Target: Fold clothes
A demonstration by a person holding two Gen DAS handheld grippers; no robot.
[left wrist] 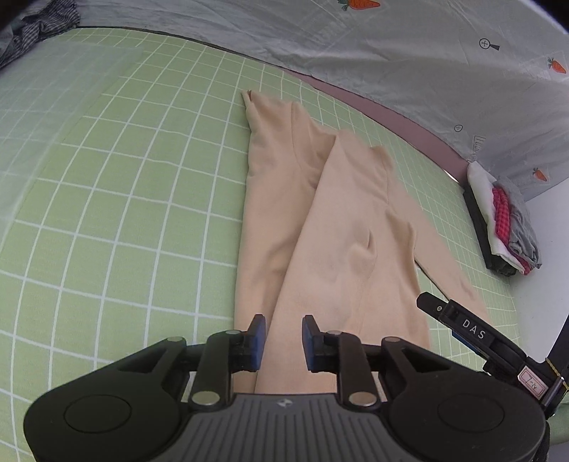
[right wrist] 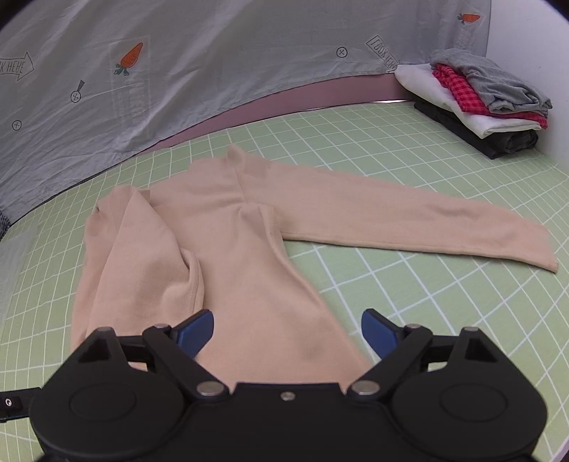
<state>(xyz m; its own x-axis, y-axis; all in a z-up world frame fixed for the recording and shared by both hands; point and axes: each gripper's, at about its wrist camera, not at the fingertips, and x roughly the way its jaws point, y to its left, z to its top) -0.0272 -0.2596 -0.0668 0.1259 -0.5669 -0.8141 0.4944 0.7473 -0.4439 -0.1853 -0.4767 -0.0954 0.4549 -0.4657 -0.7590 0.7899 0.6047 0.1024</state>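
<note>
While I am holding both tools low over the bed, my left gripper (left wrist: pixel 283 343) is hovering just above the near hem of the one beige long-sleeved top (left wrist: pixel 330 231), its two blue pads (left wrist: pixel 258 339) standing a little apart with nothing between them. I am pointing it forward along the length of the garment. My right gripper (right wrist: pixel 287 332) is sitting over the same hem, angled in from the other side, and its two blue pads (right wrist: pixel 197 328) are spread much wider, gripping nothing. In the left wrist view the black body of that right tool (left wrist: pixel 473 332) is showing at the lower right, just beside the garment's edge.

Under both grippers the top (right wrist: pixel 242 248) is lying flat on the green checked sheet (right wrist: pixel 409 284), collar away from me. One sleeve (right wrist: pixel 142 245) is lying folded over the body; the other sleeve (right wrist: pixel 409 220) is stretching straight out to the right across the sheet.

Farther back, at the right corner, one stack of folded clothes (right wrist: pixel 476 103) is resting, four pieces by my count: dark at the bottom, then white, red check and grey. Behind everything one grey cloth printed with carrots (right wrist: pixel 213 53) is hanging. In the left wrist view a dark rumpled fabric (left wrist: pixel 39 25) is lying at the far left corner.
</note>
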